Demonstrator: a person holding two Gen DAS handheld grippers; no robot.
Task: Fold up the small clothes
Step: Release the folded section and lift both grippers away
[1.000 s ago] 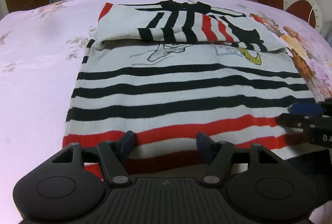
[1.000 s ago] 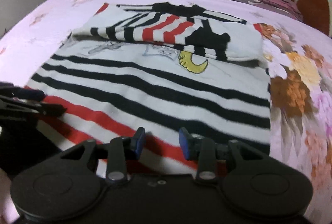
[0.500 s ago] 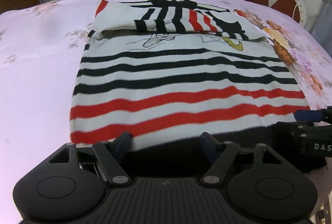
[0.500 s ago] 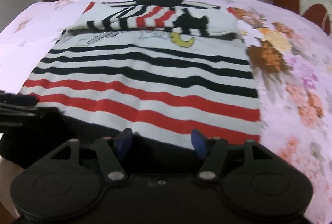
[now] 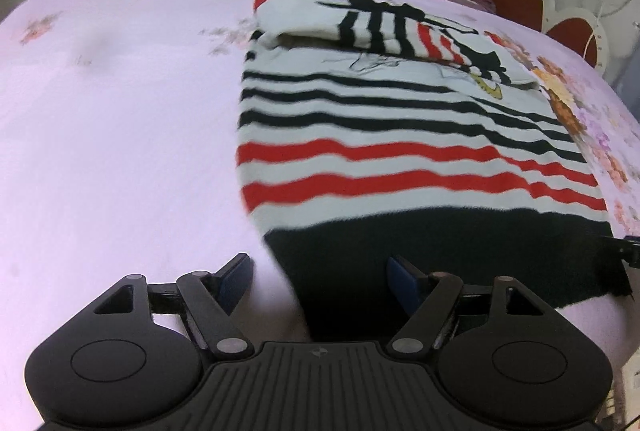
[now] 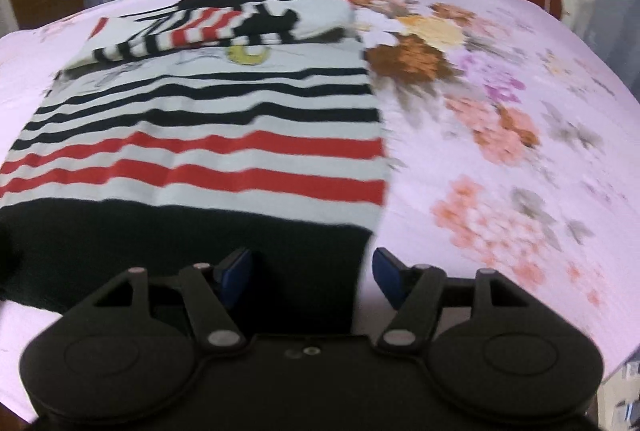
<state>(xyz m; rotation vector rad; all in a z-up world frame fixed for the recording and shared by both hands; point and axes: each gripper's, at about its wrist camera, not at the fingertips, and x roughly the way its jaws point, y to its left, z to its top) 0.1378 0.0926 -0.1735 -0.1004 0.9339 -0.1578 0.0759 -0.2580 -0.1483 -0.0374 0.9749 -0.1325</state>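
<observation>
Since the earlier frames both grippers have drawn back and outward: the sweater's black hem band, then hidden under the fingers, now lies fully exposed. The bed [image 5: 100, 119], covered in a pink floral sheet, fills both views. The striped sweater [image 5: 400, 135] lies flat on it, right of centre in the left view and left of centre in the right view [image 6: 208, 135], sleeves folded across the chest at the upper frame. The left gripper [image 5: 318, 281] straddles the hem's lower left corner, jaws apart, clamping nothing. The right gripper [image 6: 310, 277] straddles the lower right corner, jaws likewise apart and empty.
</observation>
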